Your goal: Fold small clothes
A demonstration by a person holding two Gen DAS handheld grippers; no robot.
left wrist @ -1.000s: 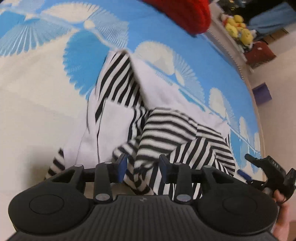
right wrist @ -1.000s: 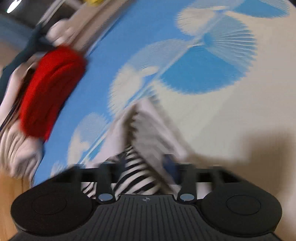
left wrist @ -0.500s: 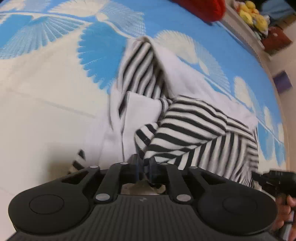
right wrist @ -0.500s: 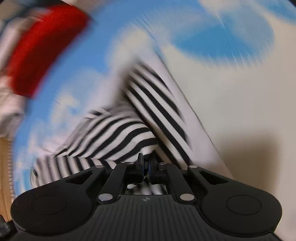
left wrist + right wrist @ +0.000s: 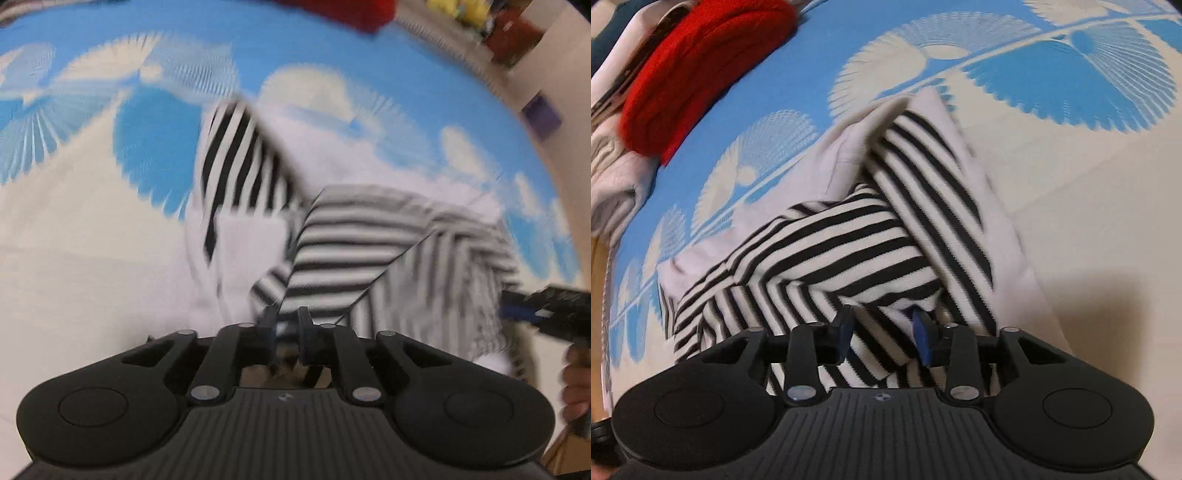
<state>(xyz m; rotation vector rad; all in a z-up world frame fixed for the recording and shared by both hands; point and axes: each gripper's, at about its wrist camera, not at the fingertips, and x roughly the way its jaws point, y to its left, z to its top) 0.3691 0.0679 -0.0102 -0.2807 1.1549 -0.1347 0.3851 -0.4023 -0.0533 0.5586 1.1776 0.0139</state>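
A black-and-white striped garment (image 5: 332,254) with white panels lies crumpled on a mat printed with blue and cream fans (image 5: 159,155); nothing here holds anything as a container would. In the left wrist view, starting at the left, the bare cream part of the mat gives way to a striped sleeve standing up near the middle, then to the bunched striped body further right. The left gripper (image 5: 289,325) has its fingers drawn nearly together, pinching a striped edge of the garment at their tips. At the far right edge the right gripper (image 5: 546,314) reaches into the garment's other side, with a hand (image 5: 576,384) below it. In the right wrist view, a red knitted item (image 5: 701,70) sits at the upper left on the mat beside pale folded cloth (image 5: 613,184); the striped garment (image 5: 827,251) fills the centre. The right gripper (image 5: 884,328) has its fingers apart and opening, a striped fold lying between them without being pressed. Half a second ago those fingers were pinched tight on the fabric, while the left gripper was already closed on its edge.
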